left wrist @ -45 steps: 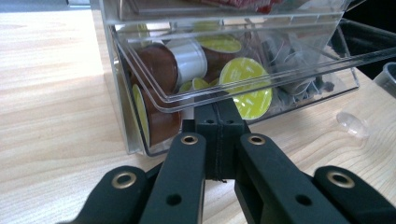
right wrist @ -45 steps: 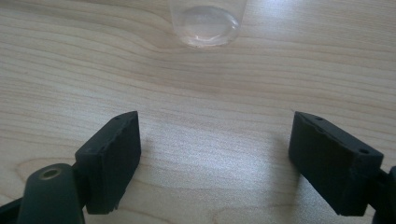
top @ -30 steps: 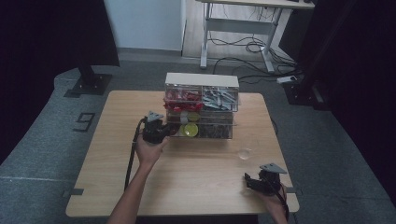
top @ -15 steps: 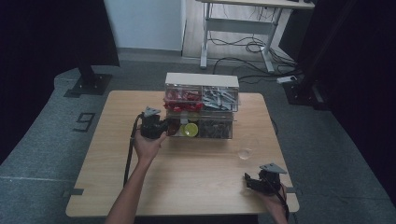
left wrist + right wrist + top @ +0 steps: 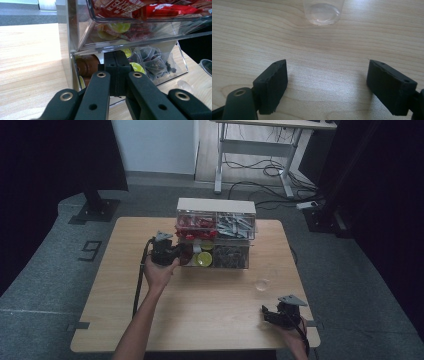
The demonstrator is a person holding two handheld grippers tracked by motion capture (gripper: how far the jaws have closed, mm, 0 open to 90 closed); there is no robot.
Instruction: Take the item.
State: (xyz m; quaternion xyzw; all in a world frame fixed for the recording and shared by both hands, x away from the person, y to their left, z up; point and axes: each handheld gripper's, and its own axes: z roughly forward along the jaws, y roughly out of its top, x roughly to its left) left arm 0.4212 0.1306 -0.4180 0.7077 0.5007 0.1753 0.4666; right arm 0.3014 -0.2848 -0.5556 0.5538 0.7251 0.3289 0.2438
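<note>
The landmark here is the clear organizer (image 5: 215,236) standing at the far middle of the table (image 5: 125,320), two tiers high. Its upper tier holds red packets (image 5: 150,10) on one side and grey sachets (image 5: 235,225) on the other. The lower drawer (image 5: 160,75) is pulled out a little toward the person, with brown capsules (image 5: 87,65) at its near-left end, yellow-green ones (image 5: 137,67) beside them and dark tea bags (image 5: 155,62) further along.

The left gripper (image 5: 167,252) sits right at the organizer's lower left front corner, its jaws pressed flat together with nothing visible between them, tips at the drawer's front edge just under the upper tier.

The right gripper (image 5: 280,314) rests well apart from the organizer, near the table's near right corner, jaws spread wide over bare wood. A small clear cup (image 5: 323,11) stands between it and the organizer, just ahead of those open jaws.
</note>
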